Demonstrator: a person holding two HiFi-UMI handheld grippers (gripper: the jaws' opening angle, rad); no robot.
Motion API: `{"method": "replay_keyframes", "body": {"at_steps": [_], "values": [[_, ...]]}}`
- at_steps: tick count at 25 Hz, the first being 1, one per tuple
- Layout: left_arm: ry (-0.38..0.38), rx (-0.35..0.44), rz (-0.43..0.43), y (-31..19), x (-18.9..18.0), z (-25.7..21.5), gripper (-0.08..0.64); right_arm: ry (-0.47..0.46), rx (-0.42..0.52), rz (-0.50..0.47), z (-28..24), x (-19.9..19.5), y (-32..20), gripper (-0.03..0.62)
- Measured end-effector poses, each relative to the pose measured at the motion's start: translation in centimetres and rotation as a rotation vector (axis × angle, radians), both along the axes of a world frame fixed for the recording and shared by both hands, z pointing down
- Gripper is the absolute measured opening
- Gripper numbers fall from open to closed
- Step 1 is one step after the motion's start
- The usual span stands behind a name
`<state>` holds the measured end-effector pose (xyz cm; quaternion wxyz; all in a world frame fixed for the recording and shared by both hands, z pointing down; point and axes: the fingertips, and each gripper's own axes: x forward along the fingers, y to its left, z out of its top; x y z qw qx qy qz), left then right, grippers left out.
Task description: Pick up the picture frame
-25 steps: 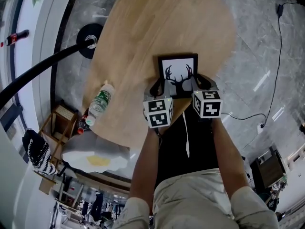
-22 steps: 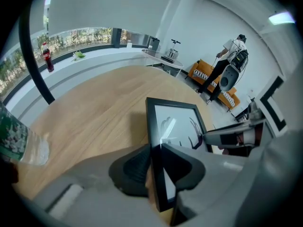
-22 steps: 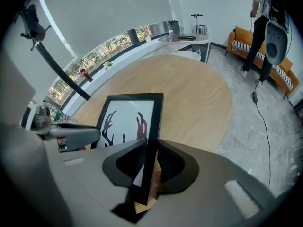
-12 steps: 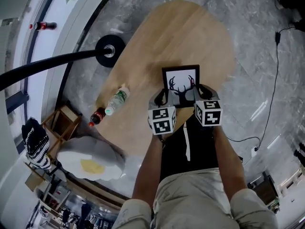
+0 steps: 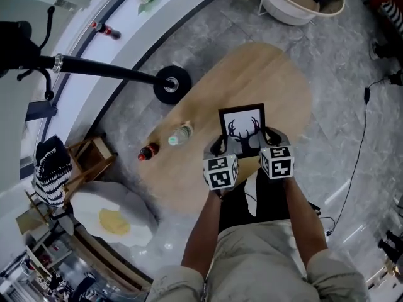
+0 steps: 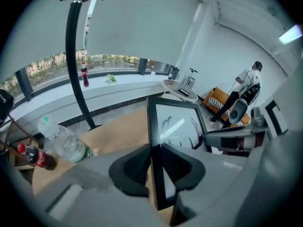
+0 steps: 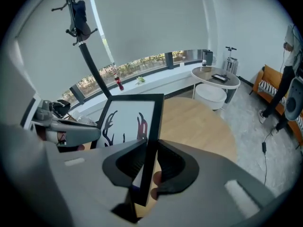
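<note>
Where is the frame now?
Head view, centre: the frame is clamped by its sides between the left gripper and right gripper, over the table's near end.

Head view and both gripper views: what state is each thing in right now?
picture frame: clamped at both side edges, picture side facing up.
left gripper: shut on the frame's left edge.
right gripper: shut on the frame's right edge.
water bottle: capped, lying on its side on the table.
cola bottle: capped, lying on its side beside it.
windowsill cola bottle: standing upright.
</note>
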<state>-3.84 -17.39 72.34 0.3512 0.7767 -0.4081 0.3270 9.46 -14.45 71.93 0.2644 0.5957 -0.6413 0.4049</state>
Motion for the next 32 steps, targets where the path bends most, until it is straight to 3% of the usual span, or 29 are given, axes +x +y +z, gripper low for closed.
{"method": "replay_keyframes", "body": {"at_steps": [13,32], "values": [[0.031,0.134,-0.185,-1.9,-2.5,-9.3,0.083,0.021,0.152,-0.189,-9.4,-2.1,-4.2,0.075],[0.041,0.448,-0.388,-4.4,-5.2,-24.8,0.083,0.002,0.496,-0.393,-25.1,-4.9,-9.5,0.075]]}}
